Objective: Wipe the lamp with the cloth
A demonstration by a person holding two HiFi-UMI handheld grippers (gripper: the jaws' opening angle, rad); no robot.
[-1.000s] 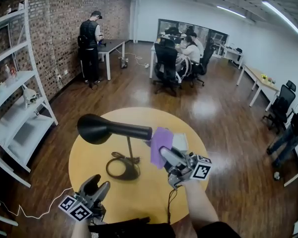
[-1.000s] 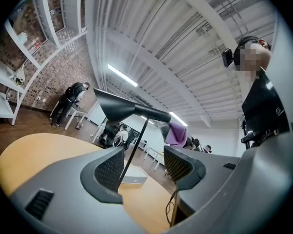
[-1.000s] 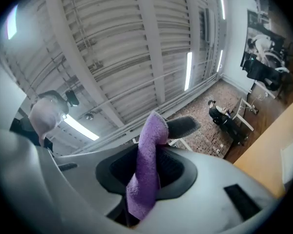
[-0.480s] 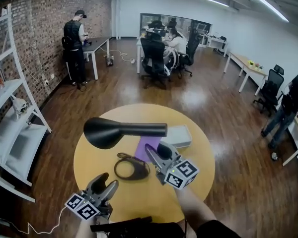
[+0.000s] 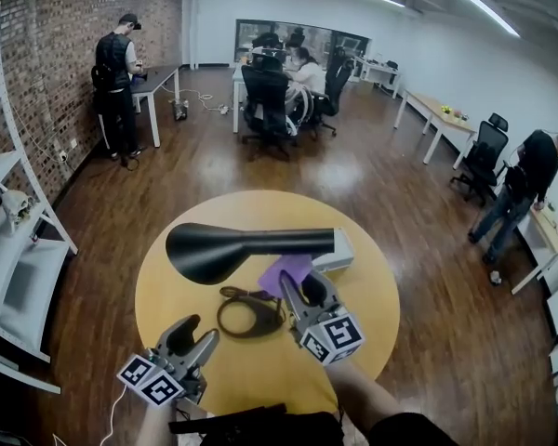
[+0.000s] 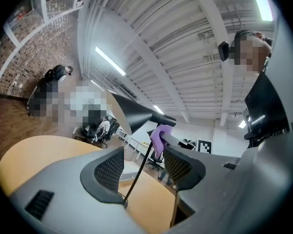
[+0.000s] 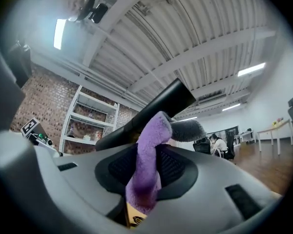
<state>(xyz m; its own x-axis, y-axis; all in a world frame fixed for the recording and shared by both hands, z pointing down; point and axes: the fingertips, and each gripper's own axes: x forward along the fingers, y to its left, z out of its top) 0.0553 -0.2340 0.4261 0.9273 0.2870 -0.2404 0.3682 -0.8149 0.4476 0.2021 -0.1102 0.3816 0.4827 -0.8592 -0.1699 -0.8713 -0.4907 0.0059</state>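
A black desk lamp (image 5: 205, 249) stands on the round yellow table (image 5: 167, 295). Its long arm reaches right over its ring base (image 5: 246, 316). My right gripper (image 5: 293, 284) sits just below the right end of the arm, shut on a purple cloth (image 5: 284, 270) that touches the arm's underside. In the right gripper view the cloth (image 7: 149, 165) is pinched between the jaws under the lamp arm (image 7: 156, 108). My left gripper (image 5: 191, 337) hovers at the table's near left, open and empty. Through its open jaws the left gripper view shows the lamp (image 6: 136, 116) and cloth (image 6: 159, 135).
A white box (image 5: 339, 252) lies on the table behind the lamp arm. The lamp's cable (image 5: 228, 293) curls by the base. White shelves (image 5: 19, 249) stand at the left. People, desks and office chairs (image 5: 265, 100) fill the room beyond the table.
My right gripper has rolled and swung left and down, bringing the cloth from the arm's right end to beneath it. The left gripper has drifted slightly right.
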